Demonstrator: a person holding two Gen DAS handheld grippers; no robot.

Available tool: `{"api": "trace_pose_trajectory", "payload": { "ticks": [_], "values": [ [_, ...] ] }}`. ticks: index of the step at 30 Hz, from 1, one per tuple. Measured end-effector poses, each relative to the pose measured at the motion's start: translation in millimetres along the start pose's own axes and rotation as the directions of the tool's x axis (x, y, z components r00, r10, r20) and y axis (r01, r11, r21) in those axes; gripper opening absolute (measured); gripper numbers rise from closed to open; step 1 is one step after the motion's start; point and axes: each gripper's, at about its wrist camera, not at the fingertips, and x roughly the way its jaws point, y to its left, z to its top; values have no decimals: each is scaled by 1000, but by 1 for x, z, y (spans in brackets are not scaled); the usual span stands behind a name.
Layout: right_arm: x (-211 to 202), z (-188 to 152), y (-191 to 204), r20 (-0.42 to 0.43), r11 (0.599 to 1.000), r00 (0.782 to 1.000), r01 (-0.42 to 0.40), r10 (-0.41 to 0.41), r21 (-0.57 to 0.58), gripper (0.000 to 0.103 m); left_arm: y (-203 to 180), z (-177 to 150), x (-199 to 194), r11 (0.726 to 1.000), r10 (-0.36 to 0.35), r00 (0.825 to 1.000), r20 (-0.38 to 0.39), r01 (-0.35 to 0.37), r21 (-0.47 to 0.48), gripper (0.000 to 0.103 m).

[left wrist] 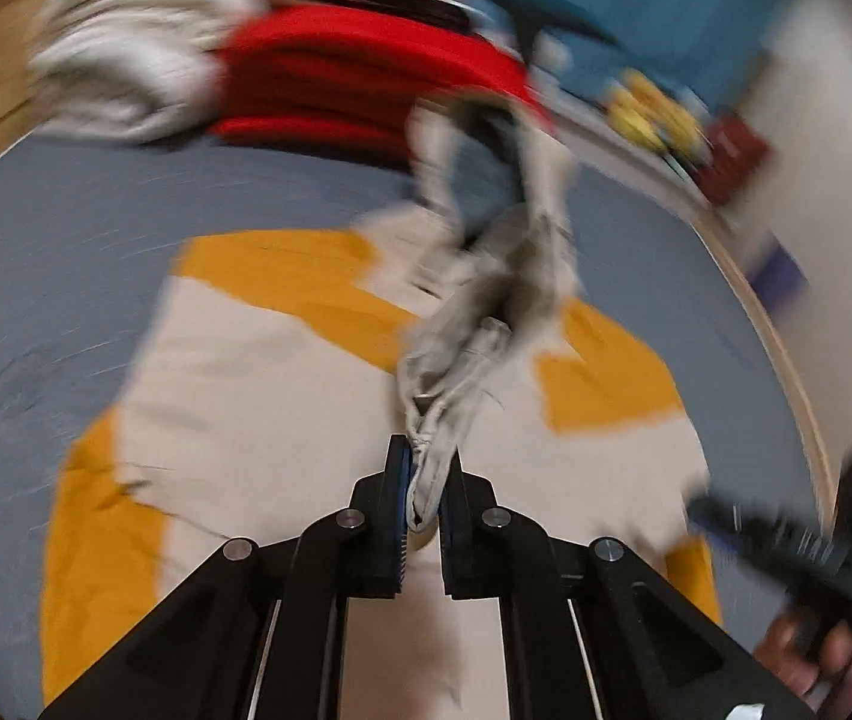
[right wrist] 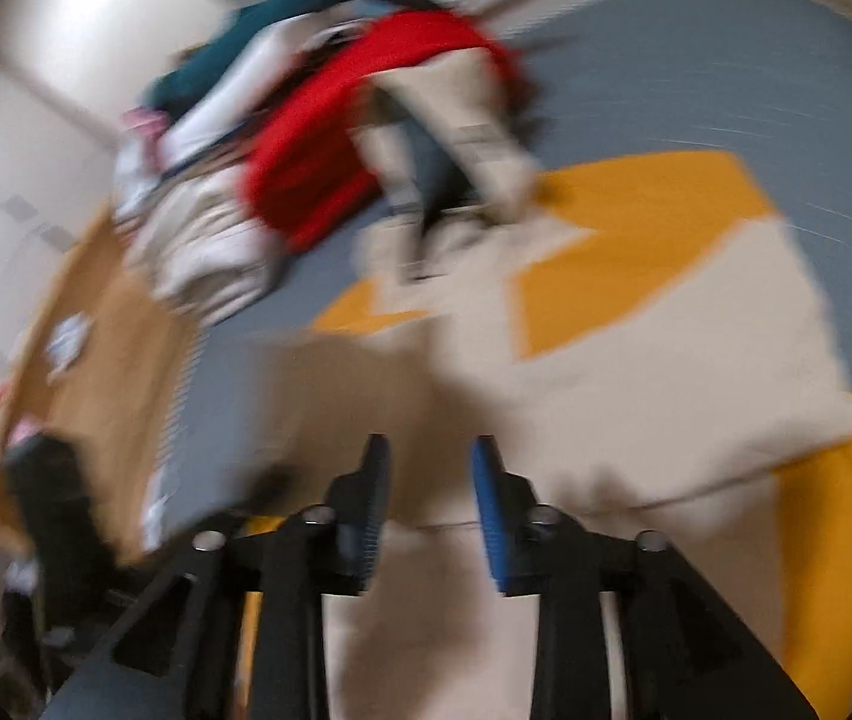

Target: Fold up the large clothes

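Note:
A large beige garment [left wrist: 282,396] lies spread over a yellow cloth [left wrist: 282,270] on the grey bed surface [left wrist: 66,252]. My left gripper [left wrist: 429,450] is shut on a bunched strand of that beige fabric [left wrist: 486,312], which rises from the spread cloth towards the jaws. At the lower right of the left wrist view a hand holds my right gripper [left wrist: 786,540], blurred. In the right wrist view my right gripper [right wrist: 431,456] stands open above the beige garment [right wrist: 666,348], with nothing between its fingers. The yellow cloth [right wrist: 636,198] shows beyond it.
A red garment [left wrist: 354,78] and a cream one [left wrist: 126,60] are piled at the far side of the bed, with teal fabric [left wrist: 636,0] behind. The bed's wooden rim [left wrist: 786,360] runs along the right; small yellow items [left wrist: 648,108] lie past it. Both views are blurred.

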Motion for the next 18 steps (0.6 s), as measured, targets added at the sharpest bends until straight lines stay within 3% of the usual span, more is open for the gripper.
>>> {"api": "trace_pose_trajectory", "payload": {
  "ticks": [2,4,6,8,10,14,15,16,18],
  "values": [
    [7,1,-23,-27,994,998,51,-48,98,36,42,13,1,990,48,999,-5,-48,-136,12],
    [15,1,-46,-69,976,992,120,-110,182,36,86,21,7,960,59,997,-43,-69,-271,15],
    [22,-1,-65,-102,955,984,167,-146,243,36,113,23,11,934,72,996,-61,-89,-346,15],
    [27,-3,-82,-127,935,979,193,-162,299,36,138,24,15,906,41,996,-82,-71,-417,19],
    [31,-4,-97,-146,913,976,205,-162,353,36,157,19,21,870,-35,994,-104,-21,-493,21],
    [35,-5,-113,-146,885,976,207,-159,417,36,173,5,42,849,-137,977,-165,29,-528,25],
    [35,-5,-116,-138,882,978,201,-157,427,32,175,2,48,849,-161,971,-175,46,-527,25],
    [34,-4,-117,-130,882,980,193,-151,430,19,175,0,54,856,-165,967,-194,43,-515,27],
    [32,-4,-117,-115,884,982,186,-151,430,9,171,-9,62,872,-135,959,-248,-4,-489,29]
  ]
}}
